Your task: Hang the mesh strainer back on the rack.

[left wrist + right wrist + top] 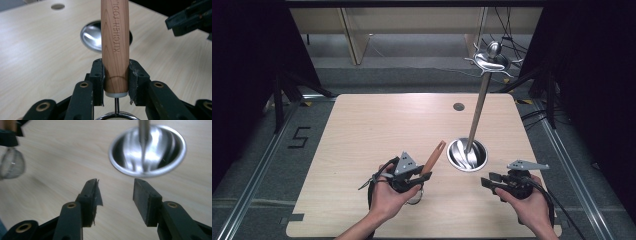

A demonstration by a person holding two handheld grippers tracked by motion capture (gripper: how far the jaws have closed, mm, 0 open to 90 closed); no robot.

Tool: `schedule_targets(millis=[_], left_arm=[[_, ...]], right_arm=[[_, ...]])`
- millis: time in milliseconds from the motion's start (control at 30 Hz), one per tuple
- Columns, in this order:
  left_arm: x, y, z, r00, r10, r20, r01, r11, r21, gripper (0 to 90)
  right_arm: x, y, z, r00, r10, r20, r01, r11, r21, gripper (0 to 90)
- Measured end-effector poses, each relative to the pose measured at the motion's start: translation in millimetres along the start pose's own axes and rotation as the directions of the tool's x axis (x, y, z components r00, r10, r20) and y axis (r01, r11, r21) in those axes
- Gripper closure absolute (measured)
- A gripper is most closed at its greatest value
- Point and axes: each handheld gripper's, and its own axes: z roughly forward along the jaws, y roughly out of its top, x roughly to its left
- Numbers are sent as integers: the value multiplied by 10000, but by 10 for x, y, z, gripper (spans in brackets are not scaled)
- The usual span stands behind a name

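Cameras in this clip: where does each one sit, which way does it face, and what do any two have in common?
High view: above the person's side, looking forward and down on the table; forearms, left gripper and right gripper enter from below.
Left gripper view: rides the left gripper, looking along its jaws clamped on the wooden handle, toward the stand's base.
Right gripper view: rides the right gripper, jaws apart, facing the base; a mesh strainer at left.
All three share the metal stand.
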Motion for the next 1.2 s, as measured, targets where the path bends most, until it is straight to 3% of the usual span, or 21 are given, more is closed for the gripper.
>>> schedule_targets(millis=[33,67,100,133,167,200,233,267,333,367,467,600,633,700,767,933,1000,1200], left_arm=[[-19,19,-4,9998,184,-107,-186,9996,-206,681],[-43,36,-5,9997,207,-112,-212,9990,-399,681],[-71,52,-6,9996,212,-189,-222,9983,-545,681],[-97,67,-4,9995,256,-188,-269,9969,-744,681],[-123,87,-4,9989,418,-226,-437,9949,-911,681],[-140,97,-4,9986,442,-275,-467,9942,-965,681],[-161,110,-1,9986,471,-241,-495,9929,-1082,681],[-174,124,-5,9980,598,-213,-617,9925,-1057,681],[-213,149,15,9976,673,-165,-689,9893,-1284,681],[-228,160,21,9976,673,-160,-688,9889,-1318,681],[-261,198,34,9971,721,-241,-748,9865,-1456,681],[-294,246,50,9965,789,-257,-821,9826,-1664,681],[-301,255,43,9957,871,-315,-910,9832,-1581,681],[-317,263,44,9956,881,-310,-920,9824,-1627,681],[-332,265,51,9955,890,-326,-934,9798,-1771,681],[-363,278,63,9943,1002,-367,-1050,9796,-1714,681],[-380,280,75,9938,1044,-378,-1095,9781,-1769,681],[-416,304,94,9924,1125,-492,-1197,9757,-1837,680]], right_arm=[[47,22,3,9996,13,-286,-18,9998,-187,546],[130,44,-10,9983,348,-458,-359,9991,-233,544],[139,75,1,9980,-319,-552,281,9972,-686,542],[208,103,-7,9971,-98,-753,35,9965,-830,541],[247,139,5,9935,-546,-995,419,9912,-1256,541],[348,176,-21,9939,-234,-1080,85,9906,-1363,541],[353,206,-24,9925,-748,-962,588,9854,-1598,541],[412,241,-28,9896,-612,-1298,361,9816,-1874,541],[493,307,-33,9886,-787,-1285,476,9722,-2293,541],[567,338,-56,9862,-448,-1592,67,9725,-2327,541],[644,448,-45,9796,-892,-1798,302,9511,-3073,541],[753,528,-2,9790,-559,-1962,-115,9451,-3266,539],[760,542,15,9772,-690,-2006,-35,9403,-3404,539],[806,563,40,9761,-443,-2126,-305,9412,-3364,539],[812,584,73,9780,-687,-1968,-29,9395,-3425,544],[813,582,131,9806,-507,-1892,-194,9362,-3509,565],[827,585,129,9813,-456,-1871,-215,9397,-3413,574],[838,603,136,9829,-542,-1760,-132,9325,-3609,616]])
